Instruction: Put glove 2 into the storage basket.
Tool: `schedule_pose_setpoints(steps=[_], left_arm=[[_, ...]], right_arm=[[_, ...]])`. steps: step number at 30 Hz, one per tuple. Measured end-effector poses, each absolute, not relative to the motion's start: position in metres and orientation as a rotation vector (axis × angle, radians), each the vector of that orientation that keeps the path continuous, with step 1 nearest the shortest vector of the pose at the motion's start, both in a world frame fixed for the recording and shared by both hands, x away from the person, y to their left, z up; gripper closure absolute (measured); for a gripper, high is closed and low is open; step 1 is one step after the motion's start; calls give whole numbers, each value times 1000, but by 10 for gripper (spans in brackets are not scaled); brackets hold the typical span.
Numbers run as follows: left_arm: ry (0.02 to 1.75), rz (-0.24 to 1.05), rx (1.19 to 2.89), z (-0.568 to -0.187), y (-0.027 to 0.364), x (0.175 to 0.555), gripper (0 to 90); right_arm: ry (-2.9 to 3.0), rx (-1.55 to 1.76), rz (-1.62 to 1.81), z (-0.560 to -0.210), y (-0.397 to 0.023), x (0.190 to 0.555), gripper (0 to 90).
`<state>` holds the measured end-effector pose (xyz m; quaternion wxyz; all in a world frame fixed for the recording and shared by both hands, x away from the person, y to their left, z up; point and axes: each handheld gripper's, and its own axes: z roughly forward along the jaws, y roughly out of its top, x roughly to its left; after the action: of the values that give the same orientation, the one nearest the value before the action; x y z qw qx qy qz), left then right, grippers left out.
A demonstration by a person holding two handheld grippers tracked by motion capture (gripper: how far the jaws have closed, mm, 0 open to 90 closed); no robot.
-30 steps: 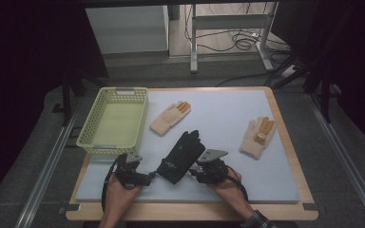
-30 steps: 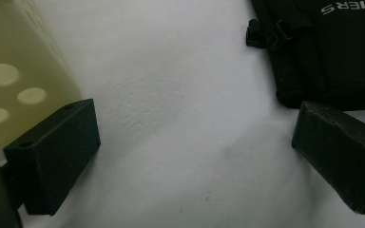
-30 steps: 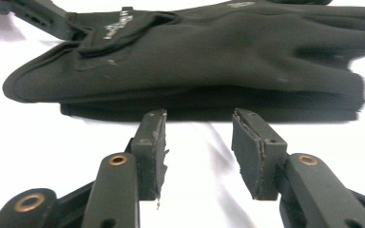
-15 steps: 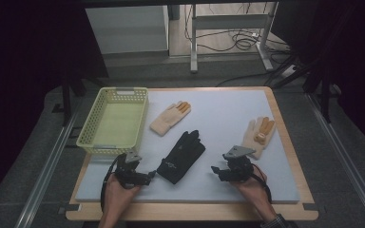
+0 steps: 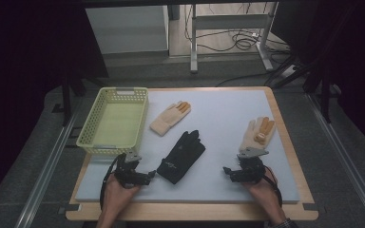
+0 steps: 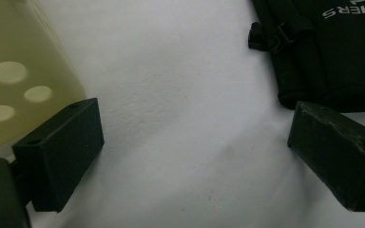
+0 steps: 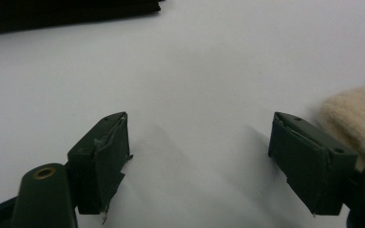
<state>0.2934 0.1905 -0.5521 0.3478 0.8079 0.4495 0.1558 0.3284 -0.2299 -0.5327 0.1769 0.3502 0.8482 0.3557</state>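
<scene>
We see a black glove lying flat near the middle of the desk, its fingers pointing to the far right and its cuff toward the near left. The left claw rests low on the pale mat just left of that cuff; in the left gripper view its jaws stand wide apart with only bare mat between them, the glove's cuff lying just beyond the right-hand jaw and the yellow basket's wall beyond the other. The right claw sits at the near right of the desk, well apart from the black glove, and its jaws have just been opening; in the right gripper view they stand wide with nothing between them. There we also see the edge of a cream glove just beside one jaw. From the high view that cream glove, with orange fingertips, lies just beyond the right claw, toward the far side. A second cream glove lies farther off, to the far left of the black one, beside the yellow basket standing at the left edge of the desk.
</scene>
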Motion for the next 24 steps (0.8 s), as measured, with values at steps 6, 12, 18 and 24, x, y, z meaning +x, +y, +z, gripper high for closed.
schedule_pose_setpoints(steps=[6,12,18,24], left_arm=[[1133,400,2113,-551,194,292,72],[1134,342,2110,-544,196,289,72],[1114,304,2105,-532,192,285,53],[1069,279,2127,-521,179,284,22]], right_arm=[[2398,992,1009,-533,-230,328,210],[2397,993,1010,-533,-230,328,209],[2397,993,1010,-533,-230,328,208],[2396,993,1009,-533,-230,328,207]])
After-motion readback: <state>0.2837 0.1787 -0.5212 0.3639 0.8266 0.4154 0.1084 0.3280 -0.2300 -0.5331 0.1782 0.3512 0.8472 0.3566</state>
